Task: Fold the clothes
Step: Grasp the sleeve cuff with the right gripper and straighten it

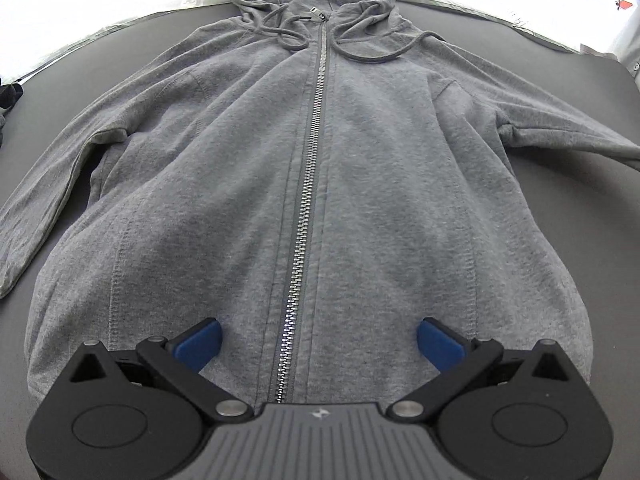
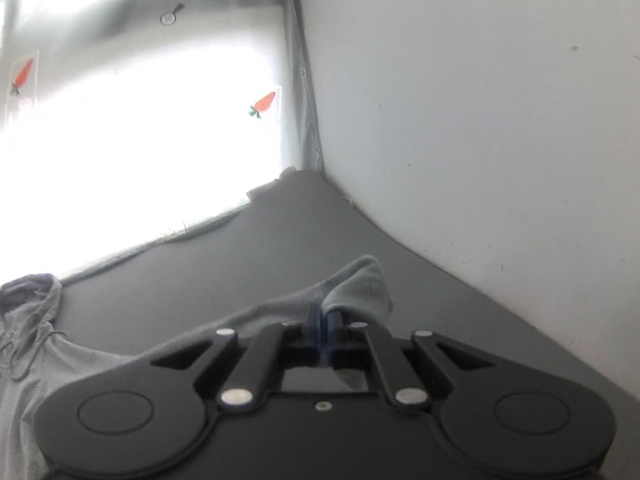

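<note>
A grey zip-up hoodie (image 1: 360, 168) lies flat and face up on a dark grey surface (image 1: 560, 92), hood at the far end, zipper closed, both sleeves spread outward. My left gripper (image 1: 318, 342) is open above the hem, its blue pads on either side of the zipper (image 1: 308, 184). My right gripper (image 2: 323, 320) is shut on the cuff end of the hoodie's sleeve (image 2: 360, 286), which is lifted a little off the surface. The hood and drawstrings (image 2: 28, 312) show at the left of the right wrist view.
A white wall (image 2: 480, 100) rises close along the right side of the surface. A bright white curtain with carrot prints (image 2: 264, 103) hangs behind the far edge. A dark object (image 1: 10, 94) sits at the far left edge.
</note>
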{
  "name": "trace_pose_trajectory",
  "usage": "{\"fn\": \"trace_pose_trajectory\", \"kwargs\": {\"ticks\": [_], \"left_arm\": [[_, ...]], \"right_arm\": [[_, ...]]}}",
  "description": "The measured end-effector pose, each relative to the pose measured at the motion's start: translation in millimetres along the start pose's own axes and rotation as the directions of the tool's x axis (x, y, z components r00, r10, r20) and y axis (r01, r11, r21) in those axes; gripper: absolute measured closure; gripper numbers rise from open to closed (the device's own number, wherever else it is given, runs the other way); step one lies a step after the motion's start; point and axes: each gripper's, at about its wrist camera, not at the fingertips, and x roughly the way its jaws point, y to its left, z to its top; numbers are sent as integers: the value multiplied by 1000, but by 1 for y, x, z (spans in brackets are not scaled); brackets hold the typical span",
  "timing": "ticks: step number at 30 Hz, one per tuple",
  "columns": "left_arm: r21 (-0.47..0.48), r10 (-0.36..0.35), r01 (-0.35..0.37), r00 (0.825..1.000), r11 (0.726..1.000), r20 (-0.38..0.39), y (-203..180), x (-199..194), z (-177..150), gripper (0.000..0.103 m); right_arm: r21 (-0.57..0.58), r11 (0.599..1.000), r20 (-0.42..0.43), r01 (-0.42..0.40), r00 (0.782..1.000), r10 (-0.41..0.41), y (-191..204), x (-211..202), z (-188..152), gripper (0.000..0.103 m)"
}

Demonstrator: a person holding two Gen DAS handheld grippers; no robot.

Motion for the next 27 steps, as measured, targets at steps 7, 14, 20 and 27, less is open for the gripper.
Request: {"fn": "trace_pose_trajectory", "kwargs": {"ticks": [7,14,20,27], "left_arm": [[-28,16,-16,1000,999,6,-1,-2,-2,0],[-47,38,-37,999,998,16,-3,-4,-4,0],[-48,42,-42,999,998,0,-3,-3,-1,0],[-47,38,-38,999,998,-4,-2,-2,-1,0]], "right_arm": [[29,987,-331,161,933,-143,-34,4,-79,69],[241,935,-284,258,940,-187,-64,4,-42,54],[453,820,-343,349,917,-201,-92,23,-23,41],[362,831,-464,423,855,-233,-90,62,-14,80]]}}
